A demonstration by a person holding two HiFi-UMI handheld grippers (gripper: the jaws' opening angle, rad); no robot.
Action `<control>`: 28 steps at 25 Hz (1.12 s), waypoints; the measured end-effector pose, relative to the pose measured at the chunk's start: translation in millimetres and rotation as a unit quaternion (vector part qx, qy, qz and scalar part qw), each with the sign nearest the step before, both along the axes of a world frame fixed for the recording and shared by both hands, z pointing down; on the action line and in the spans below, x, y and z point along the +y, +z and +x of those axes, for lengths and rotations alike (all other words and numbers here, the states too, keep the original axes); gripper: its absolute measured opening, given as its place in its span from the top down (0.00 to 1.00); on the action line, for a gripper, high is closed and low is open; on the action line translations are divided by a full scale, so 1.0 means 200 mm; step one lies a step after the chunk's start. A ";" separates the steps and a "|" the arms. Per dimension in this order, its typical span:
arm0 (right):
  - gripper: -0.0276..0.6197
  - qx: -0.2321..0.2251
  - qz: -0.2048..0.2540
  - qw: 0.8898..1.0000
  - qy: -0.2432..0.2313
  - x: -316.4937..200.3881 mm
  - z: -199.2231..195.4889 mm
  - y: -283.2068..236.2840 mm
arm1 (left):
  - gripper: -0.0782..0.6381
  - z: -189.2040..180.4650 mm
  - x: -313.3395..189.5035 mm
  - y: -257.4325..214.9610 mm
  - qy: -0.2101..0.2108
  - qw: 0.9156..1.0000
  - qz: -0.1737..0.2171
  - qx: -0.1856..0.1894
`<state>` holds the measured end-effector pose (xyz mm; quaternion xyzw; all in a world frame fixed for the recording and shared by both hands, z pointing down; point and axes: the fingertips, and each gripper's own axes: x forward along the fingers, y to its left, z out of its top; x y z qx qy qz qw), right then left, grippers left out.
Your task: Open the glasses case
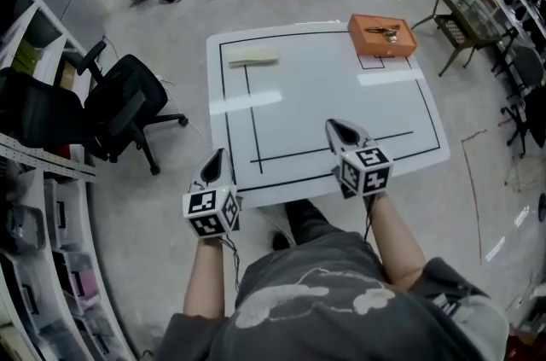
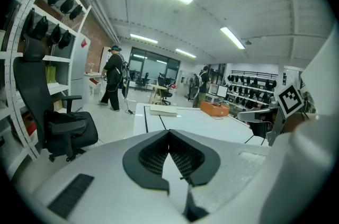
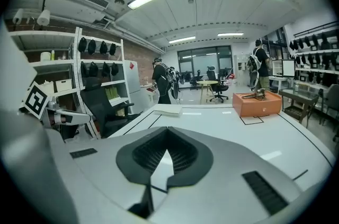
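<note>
The left gripper [image 1: 217, 156] and right gripper [image 1: 335, 126] were fully closed, empty, at the desk's [image 1: 324, 95] lower edge.

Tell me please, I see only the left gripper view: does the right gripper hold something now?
Observer: No. In the right gripper view, the jaws of the right gripper are together with nothing between them.
Operator: Where are both grippers relative to the table?
Observer: In the head view, the right gripper is over the near edge of the table. The left gripper shows beside its near left corner.
Operator: What lies on the orange box?
Observer: A small brass-coloured object lies on top of the orange box. I cannot tell what it is.
</note>
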<state>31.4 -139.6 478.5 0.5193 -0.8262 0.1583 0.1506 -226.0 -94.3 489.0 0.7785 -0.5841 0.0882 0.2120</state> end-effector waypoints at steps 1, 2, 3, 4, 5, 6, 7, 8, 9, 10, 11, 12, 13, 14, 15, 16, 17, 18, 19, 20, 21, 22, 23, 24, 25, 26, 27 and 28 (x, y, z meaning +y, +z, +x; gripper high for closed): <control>0.96 -0.002 0.000 1.000 -0.003 -0.05 0.00 0.01 | 0.89 0.00 -0.04 0.00 -0.003 1.000 0.000 -0.003; 0.96 -0.004 -0.001 1.000 -0.006 -0.11 0.00 0.02 | 0.89 -0.01 -0.08 0.00 -0.005 1.000 0.000 -0.007; 0.96 -0.006 -0.003 1.000 -0.010 -0.17 -0.01 0.04 | 0.89 -0.01 -0.12 0.01 -0.009 1.000 -0.001 -0.010; 0.96 -0.008 -0.006 1.000 -0.014 -0.23 -0.01 0.05 | 0.89 -0.01 -0.17 0.02 -0.014 1.000 -0.004 -0.013; 0.96 -0.008 -0.008 1.000 -0.019 -0.30 -0.02 0.06 | 0.89 -0.01 -0.22 0.03 -0.018 1.000 -0.008 -0.014; 0.96 -0.007 -0.008 1.000 -0.024 -0.36 -0.03 0.06 | 0.89 -0.01 -0.27 0.04 -0.022 1.000 -0.012 -0.015; 0.96 -0.005 -0.007 1.000 -0.029 -0.42 -0.04 0.05 | 0.89 -0.01 -0.32 0.05 -0.025 0.999 -0.015 -0.015; 0.96 -0.005 -0.006 0.999 -0.034 -0.48 -0.05 0.04 | 0.89 0.00 -0.36 0.05 -0.025 0.999 -0.017 -0.018; 0.96 -0.006 -0.005 0.999 -0.039 -0.54 -0.06 0.04 | 0.89 0.01 -0.41 0.05 -0.025 0.999 -0.019 -0.021; 0.96 -0.005 -0.005 0.999 -0.044 -0.60 -0.07 0.03 | 0.89 0.01 -0.47 0.05 -0.026 0.999 -0.021 -0.025; 0.96 -0.004 -0.006 0.999 -0.050 -0.66 -0.07 0.03 | 0.89 0.02 -0.52 0.06 -0.027 0.999 -0.023 -0.027; 0.96 -0.003 -0.007 0.998 -0.057 -0.72 -0.08 0.04 | 0.89 0.02 -0.57 0.06 -0.028 0.999 -0.025 -0.028; 0.96 -0.001 -0.009 0.998 -0.063 -0.77 -0.08 0.04 | 0.89 0.03 -0.63 0.06 -0.029 0.999 -0.027 -0.028; 0.96 0.001 -0.011 0.998 -0.069 -0.83 -0.09 0.04 | 0.89 0.03 -0.68 0.07 -0.029 0.999 -0.030 -0.028; 0.96 0.004 -0.013 0.997 -0.075 -0.88 -0.10 0.05 | 0.89 0.04 -0.73 0.07 -0.029 0.999 -0.032 -0.028; 0.96 0.005 -0.018 0.997 -0.080 -0.93 -0.11 0.06 | 0.89 0.04 -0.77 0.08 -0.029 0.999 -0.036 -0.028; 0.96 0.006 -0.024 0.996 -0.085 -0.98 -0.11 0.07 | 0.89 0.05 -0.82 0.09 -0.028 0.998 -0.040 -0.028; 0.96 0.007 -0.029 0.995 -0.092 -1.02 -0.13 0.08 | 0.89 0.05 -0.87 0.10 -0.028 0.998 -0.044 -0.029; 0.96 0.007 -0.032 0.994 -0.102 -1.07 -0.14 0.09 | 0.89 0.06 -0.92 0.11 -0.026 0.998 -0.048 -0.031; 0.96 0.006 -0.034 0.993 -0.112 -1.11 -0.17 0.10 | 0.89 0.06 -0.97 0.12 -0.024 0.998 -0.050 -0.034; 0.96 0.006 -0.037 0.992 -0.121 -1.16 -0.19 0.11 | 0.89 0.07 -1.02 0.13 -0.021 0.998 -0.052 -0.039; 0.96 0.006 -0.040 0.991 -0.128 -1.20 -0.21 0.13 | 0.89 0.07 -1.06 0.14 -0.018 0.997 -0.054 -0.044; 0.96 0.008 -0.045 0.990 -0.132 -1.23 -0.22 0.15 | 0.89 0.08 -1.11 0.16 -0.016 0.997 -0.058 -0.047; 0.96 0.010 -0.049 0.990 -0.136 -1.27 -0.24 0.17 | 0.89 0.08 -1.15 0.18 -0.016 0.997 -0.063 -0.048; 0.96 0.011 -0.051 0.989 -0.139 -1.30 -0.25 0.19 | 0.89 0.08 -1.19 0.20 -0.016 0.996 -0.071 -0.048; 0.96 0.012 -0.052 0.988 -0.142 -1.32 -0.27 0.21 | 0.89 0.08 -1.22 0.23 -0.016 0.996 -0.081 -0.047; 0.96 0.013 -0.053 0.988 -0.146 -1.35 -0.29 0.23 | 0.89 0.09 -1.25 0.26 -0.016 0.995 -0.090 -0.046; 0.96 0.016 -0.056 0.987 -0.150 -1.36 -0.30 0.25 | 0.89 0.09 -1.28 0.29 -0.016 0.994 -0.099 -0.047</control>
